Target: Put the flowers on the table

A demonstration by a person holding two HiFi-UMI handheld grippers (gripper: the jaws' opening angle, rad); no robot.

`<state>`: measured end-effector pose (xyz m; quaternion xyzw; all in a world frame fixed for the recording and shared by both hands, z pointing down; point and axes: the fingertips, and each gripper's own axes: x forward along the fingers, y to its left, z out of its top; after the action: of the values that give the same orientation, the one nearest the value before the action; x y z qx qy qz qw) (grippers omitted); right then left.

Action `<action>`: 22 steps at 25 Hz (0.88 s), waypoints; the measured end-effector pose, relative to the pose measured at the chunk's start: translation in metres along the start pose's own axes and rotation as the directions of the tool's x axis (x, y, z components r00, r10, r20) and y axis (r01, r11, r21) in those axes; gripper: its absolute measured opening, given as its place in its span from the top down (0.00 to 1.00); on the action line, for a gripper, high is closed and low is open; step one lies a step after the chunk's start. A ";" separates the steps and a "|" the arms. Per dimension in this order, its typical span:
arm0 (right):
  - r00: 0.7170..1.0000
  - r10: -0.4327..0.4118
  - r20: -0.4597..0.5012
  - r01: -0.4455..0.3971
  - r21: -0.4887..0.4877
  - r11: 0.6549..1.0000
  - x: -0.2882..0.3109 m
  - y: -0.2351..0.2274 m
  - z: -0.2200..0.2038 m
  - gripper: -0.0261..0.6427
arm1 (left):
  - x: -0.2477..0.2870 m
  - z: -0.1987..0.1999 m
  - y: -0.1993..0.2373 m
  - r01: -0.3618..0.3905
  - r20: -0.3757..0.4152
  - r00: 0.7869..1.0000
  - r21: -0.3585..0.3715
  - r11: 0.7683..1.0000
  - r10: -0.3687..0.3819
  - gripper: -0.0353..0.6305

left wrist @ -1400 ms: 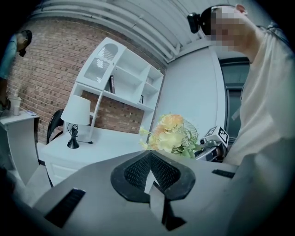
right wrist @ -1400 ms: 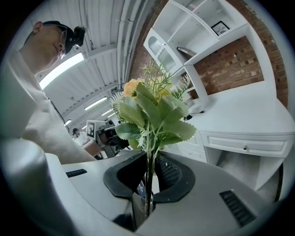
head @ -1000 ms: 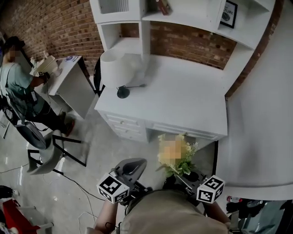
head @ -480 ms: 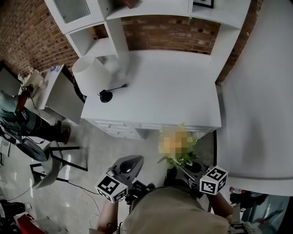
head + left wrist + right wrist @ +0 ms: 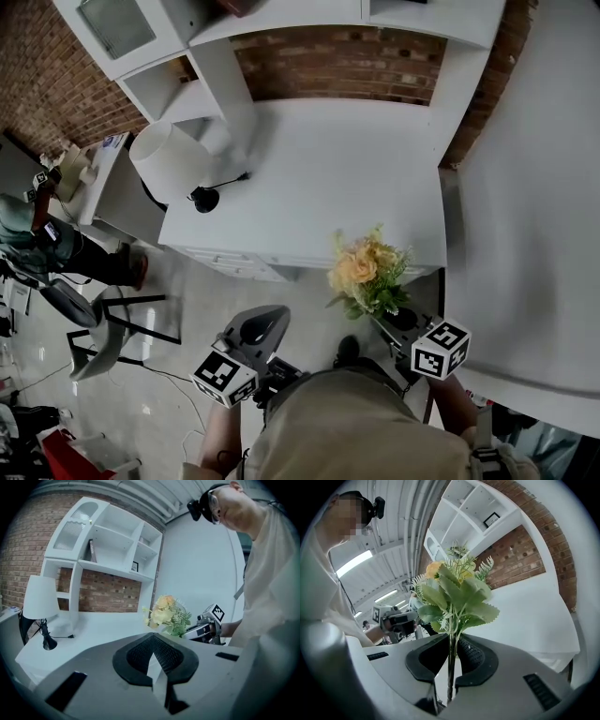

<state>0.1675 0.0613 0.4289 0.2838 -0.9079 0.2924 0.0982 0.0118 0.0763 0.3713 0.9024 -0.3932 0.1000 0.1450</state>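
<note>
The right claw (image 5: 451, 656) is closed down narrow on the thin green stems of the flowers (image 5: 454, 592), which pass straight up between its two black pads. The bunch stands upright above the jaws: broad green leaves low, fern sprigs and yellow-orange blooms on top. In the head view the flowers are in the air at the front edge of the white desk (image 5: 356, 178), near its front right corner, not resting on it. The left claw (image 5: 154, 660) is down to the left of the bunch, out in front of the desk; its pads meet and have nothing between them.

At the desk's left edge stands a table lamp (image 5: 169, 161) with a white shade and a black base, its cord trailing on the top. A white shelf unit (image 5: 216, 28) rises from the back edge against a brick wall (image 5: 347, 61). On the floor well to the left are a grey chair (image 5: 103, 328) and a seated person (image 5: 28, 234).
</note>
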 end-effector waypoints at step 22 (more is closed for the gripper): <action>0.998 0.042 0.056 -0.039 -0.049 0.998 -0.003 -0.063 0.058 0.88 | 0.051 0.037 -0.006 -0.049 0.000 0.999 0.076 0.996 0.049 0.94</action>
<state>0.2054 -0.0134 0.4105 0.2713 -0.9227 0.2641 0.0730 0.0527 0.0326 0.3502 0.8973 -0.4110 0.1193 0.1083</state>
